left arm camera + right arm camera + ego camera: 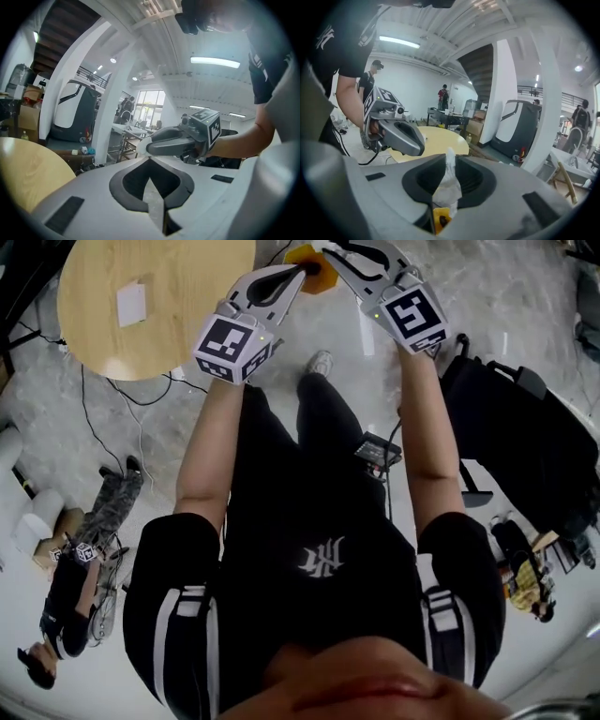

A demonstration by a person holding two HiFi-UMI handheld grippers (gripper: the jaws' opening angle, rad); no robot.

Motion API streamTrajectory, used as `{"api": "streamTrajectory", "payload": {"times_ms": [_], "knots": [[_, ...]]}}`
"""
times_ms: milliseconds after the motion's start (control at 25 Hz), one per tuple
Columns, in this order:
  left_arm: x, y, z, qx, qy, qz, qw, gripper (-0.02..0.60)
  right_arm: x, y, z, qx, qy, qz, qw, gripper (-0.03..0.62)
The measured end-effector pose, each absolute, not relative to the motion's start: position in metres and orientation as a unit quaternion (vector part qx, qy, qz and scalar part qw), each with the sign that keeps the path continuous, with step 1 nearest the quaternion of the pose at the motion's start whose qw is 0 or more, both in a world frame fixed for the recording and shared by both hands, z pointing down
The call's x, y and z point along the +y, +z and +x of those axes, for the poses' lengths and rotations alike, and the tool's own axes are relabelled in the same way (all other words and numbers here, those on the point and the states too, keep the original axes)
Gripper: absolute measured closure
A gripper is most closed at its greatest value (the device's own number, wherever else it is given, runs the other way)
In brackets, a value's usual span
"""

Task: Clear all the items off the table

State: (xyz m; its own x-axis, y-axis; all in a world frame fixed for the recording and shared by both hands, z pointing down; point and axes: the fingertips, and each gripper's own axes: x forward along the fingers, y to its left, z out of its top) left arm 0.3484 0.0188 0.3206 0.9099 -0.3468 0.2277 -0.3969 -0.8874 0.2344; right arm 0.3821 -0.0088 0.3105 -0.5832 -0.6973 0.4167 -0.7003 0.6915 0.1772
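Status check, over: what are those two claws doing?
Left gripper, right gripper both shut on orange packet, beside table. White card left on it. Nothing blocking.

Counted around the tongs
Left gripper (302, 271), right gripper (326, 251); one orange packet (312, 257) at their tips; one table (192, 296), one card (131, 304) leftward.

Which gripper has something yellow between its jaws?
The right gripper: its jaws pinch a white wrap with a yellow bit; the left gripper shows no yellow.
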Motion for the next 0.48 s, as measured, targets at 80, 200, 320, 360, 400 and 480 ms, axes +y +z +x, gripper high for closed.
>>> {"api": "streamTrajectory", "payload": {"times_ms": [80,200,320,360,400,480], "knots": [[0.021,0.344,0.36,-0.198,0.092,0.966,0.139,0.571,-0.008,0.343,0.394,-0.893,0.011,0.385,0.235,0.525],[0.019,0.384,0.372,-0.205,0.095,0.964,0.141,0.571,-0.015,0.391,0.406,-0.896,0.016,0.376,0.235,0.525],[0.029,0.43,0.377,-0.203,0.101,0.964,0.141,0.571,-0.012,0.445,0.404,-0.901,0.027,0.362,0.236,0.525],[0.034,0.447,0.377,-0.202,0.105,0.963,0.142,0.571,-0.008,0.467,0.402,-0.903,0.031,0.357,0.239,0.525],[0.037,0.464,0.377,-0.2,0.107,0.963,0.144,0.571,-0.006,0.488,0.401,-0.903,0.034,0.353,0.241,0.525],[0.039,0.5,0.377,-0.2,0.11,0.962,0.152,0.571,-0.006,0.529,0.398,-0.904,0.039,0.35,0.242,0.525]]}}
